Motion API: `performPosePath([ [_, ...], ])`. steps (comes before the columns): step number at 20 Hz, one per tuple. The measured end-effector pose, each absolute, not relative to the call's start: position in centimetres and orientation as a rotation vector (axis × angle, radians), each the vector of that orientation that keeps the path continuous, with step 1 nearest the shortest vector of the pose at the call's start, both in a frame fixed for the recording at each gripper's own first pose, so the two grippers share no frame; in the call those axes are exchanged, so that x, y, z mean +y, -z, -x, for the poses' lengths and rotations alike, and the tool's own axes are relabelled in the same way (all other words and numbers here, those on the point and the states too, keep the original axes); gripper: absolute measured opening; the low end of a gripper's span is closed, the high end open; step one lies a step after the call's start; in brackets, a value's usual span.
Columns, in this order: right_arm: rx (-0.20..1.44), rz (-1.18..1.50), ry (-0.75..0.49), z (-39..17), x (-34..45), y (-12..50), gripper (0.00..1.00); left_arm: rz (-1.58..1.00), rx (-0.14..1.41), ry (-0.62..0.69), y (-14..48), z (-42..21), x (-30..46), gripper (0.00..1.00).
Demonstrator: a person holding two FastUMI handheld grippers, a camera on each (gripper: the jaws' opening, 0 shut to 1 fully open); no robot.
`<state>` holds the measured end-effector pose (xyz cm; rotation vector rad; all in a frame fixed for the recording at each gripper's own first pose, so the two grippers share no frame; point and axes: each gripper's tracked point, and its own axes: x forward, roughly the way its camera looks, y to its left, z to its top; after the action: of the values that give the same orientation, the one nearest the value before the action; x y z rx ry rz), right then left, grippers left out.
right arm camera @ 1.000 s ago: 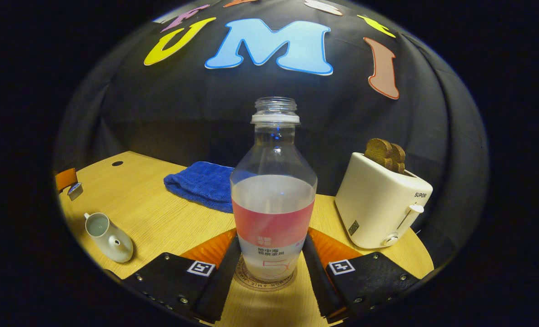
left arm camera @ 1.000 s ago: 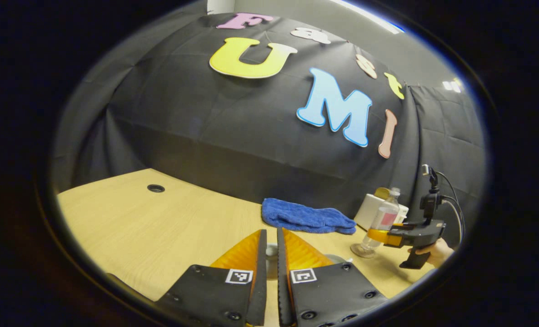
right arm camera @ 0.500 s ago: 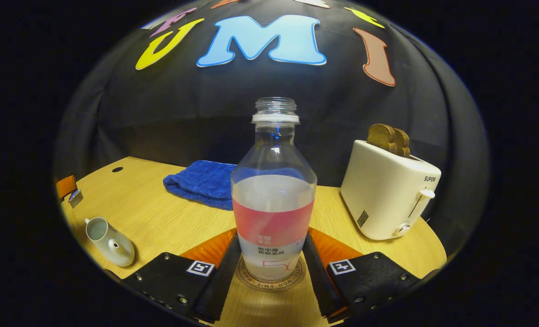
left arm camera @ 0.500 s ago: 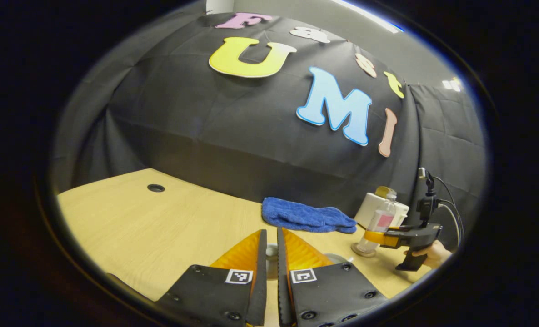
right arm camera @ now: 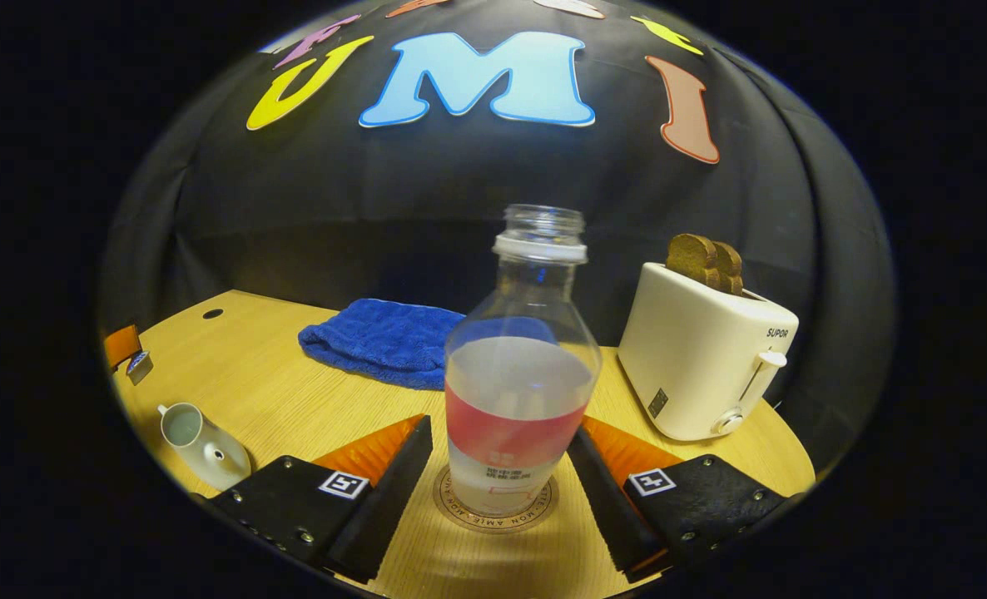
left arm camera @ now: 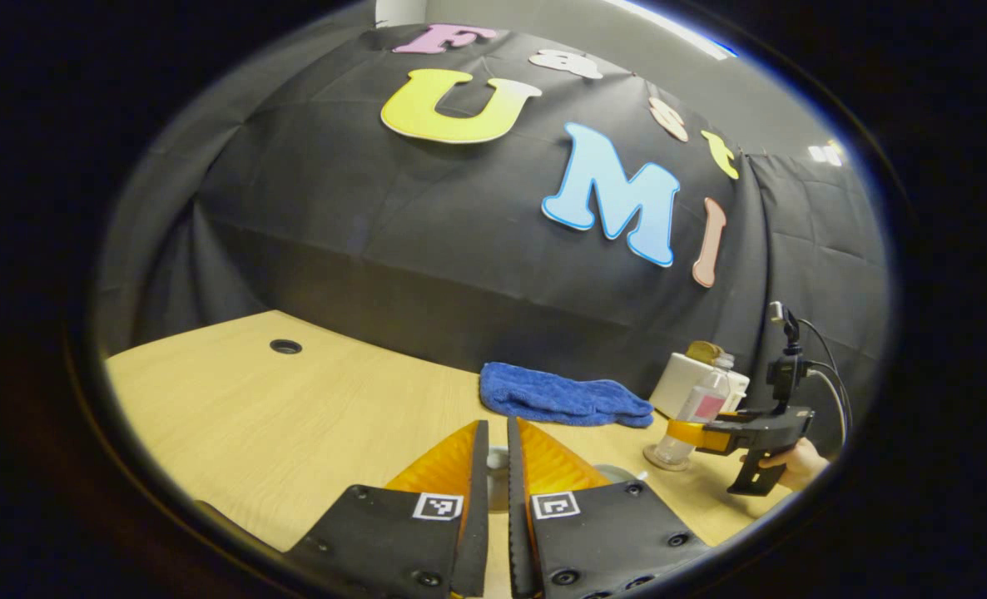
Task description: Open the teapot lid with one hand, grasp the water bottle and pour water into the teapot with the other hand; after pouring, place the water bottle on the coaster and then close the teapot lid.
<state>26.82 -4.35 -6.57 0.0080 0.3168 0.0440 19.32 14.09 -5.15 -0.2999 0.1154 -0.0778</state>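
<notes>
right gripper (right arm camera: 498, 466): fingers have spread, off the water bottle (right arm camera: 520, 391) | bottle upright on coaster (right arm camera: 498, 509) | teapot (right arm camera: 202, 441) open, counter's left | left gripper (left arm camera: 498, 457): fingers narrow on lid, barely visible | next, presumably: close lid

The left tool (left arm camera: 498, 466) hides whatever pale thing it grips.

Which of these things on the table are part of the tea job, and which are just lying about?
Part of the job:
water bottle, standing on its coaster
teapot, lid off
left claw, shut on something pale
right claw, open around the bottle

Just lying about:
blue towel
toaster with toast
</notes>
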Motion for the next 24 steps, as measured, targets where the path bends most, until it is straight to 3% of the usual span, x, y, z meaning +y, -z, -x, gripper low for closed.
performPosePath([
  [8, 0.244, -0.028, -0.002, -24.2, -5.6, 2.4, 0.97, 0.288, 0.104, 0.105, 4.4, -19.1, 13.3, 0.16],
  [9, 0.237, -0.038, -0.003, -23.7, -5.6, 2.0, 0.97, 0.285, 0.102, 0.109, 4.3, -19.1, 13.1, 0.19],
  [13, 0.183, -0.067, -0.003, -20.5, -5.6, 0.3, 0.97, 0.279, 0.095, 0.138, 3.8, -18.8, 12.2, 0.16],
  [17, 0.114, -0.035, 0.011, -16.6, -5.5, -0.7, 0.97, 0.241, 0.081, 0.147, 2.7, -18.8, 11.3, 0.19],
  [18, 0.104, -0.022, 0.013, -15.7, -5.4, -0.8, 0.97, 0.222, 0.079, 0.149, 2.6, -19.0, 11.0, 0.16],
  [24, 0.067, 0.027, 0.034, -12.0, -3.9, -1.4, 0.97, 0.185, 0.075, 0.166, 1.9, -19.6, 8.7, 0.19],
])
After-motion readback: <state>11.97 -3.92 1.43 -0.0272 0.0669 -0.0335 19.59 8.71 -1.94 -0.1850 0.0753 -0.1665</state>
